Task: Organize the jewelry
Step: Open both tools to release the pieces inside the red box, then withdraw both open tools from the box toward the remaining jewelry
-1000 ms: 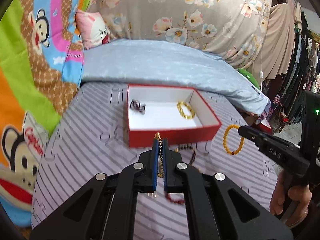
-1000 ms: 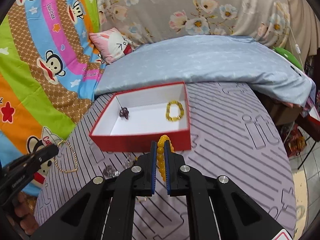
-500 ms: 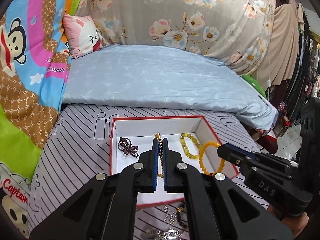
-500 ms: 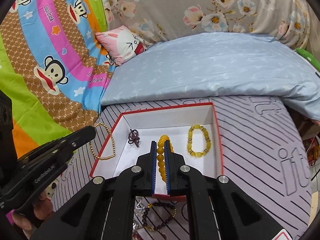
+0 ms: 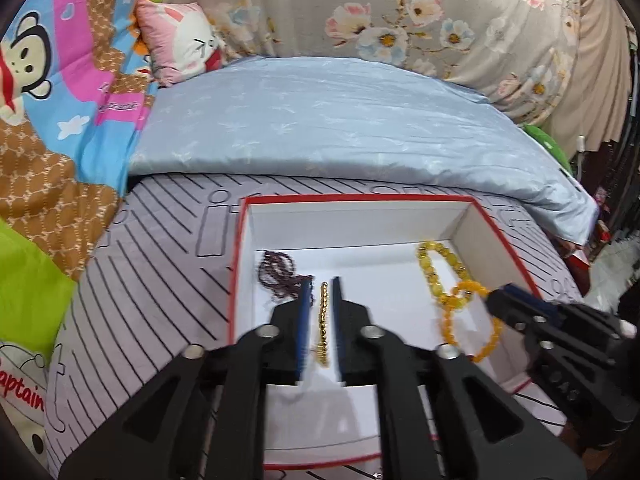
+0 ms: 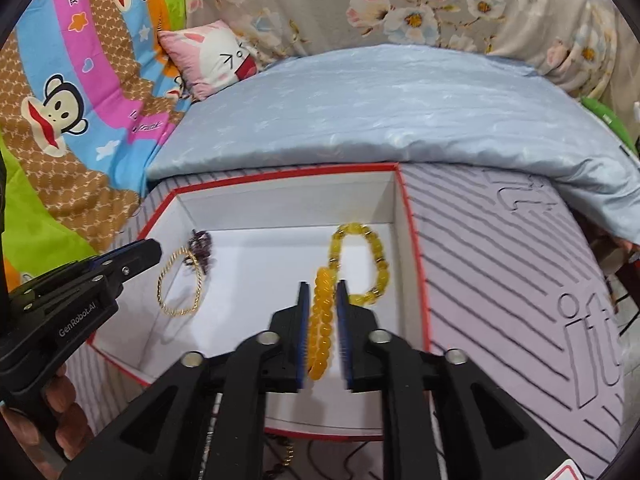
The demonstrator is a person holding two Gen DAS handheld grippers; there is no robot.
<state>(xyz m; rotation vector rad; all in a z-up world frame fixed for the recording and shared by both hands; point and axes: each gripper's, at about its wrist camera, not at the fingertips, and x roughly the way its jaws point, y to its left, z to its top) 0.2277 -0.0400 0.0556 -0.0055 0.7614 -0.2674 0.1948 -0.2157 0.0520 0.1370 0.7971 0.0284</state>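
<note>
While poised over the open red cardboard box with white lining (image 5: 360, 199), step in hand: depositing two pieces at once, one per gripper. Judged as mid-task: several pieces boxed, more apparently loose on the striped lilac bedsheet (image 6: 500, 280) just in front of the box, though too hidden to name.

Left gripper (image 5: 320, 284): parted narrowly, with white lining visible on both sides of the thin gold chain bracelet (image 5: 323, 312) between the pads. No contact evident, so reads as let go or dropping. From the right wrist view, shows as a loop at the fingertips above the left part of the box floor.

Right gripper (image 6: 322, 288): set narrowly about the chunky amber-orange bead bracelet (image 6: 322, 320). Beads nearly fill the gap. Cannot tell whether pinched or just freed. Hangs as a loop over the right part of the box, overlapping in view the pale yellow bead bracelet (image 6: 380, 256) on the floor there.

Also boxed: dark purple bead cluster (image 5: 276, 270), left rear, just beside the left fingertip.

Next move calls for: widening both sets of fingers fully, confirming both pieces settle inside the walls without tangling with the neighbours, then lifting straight up clear of the rim.
</note>
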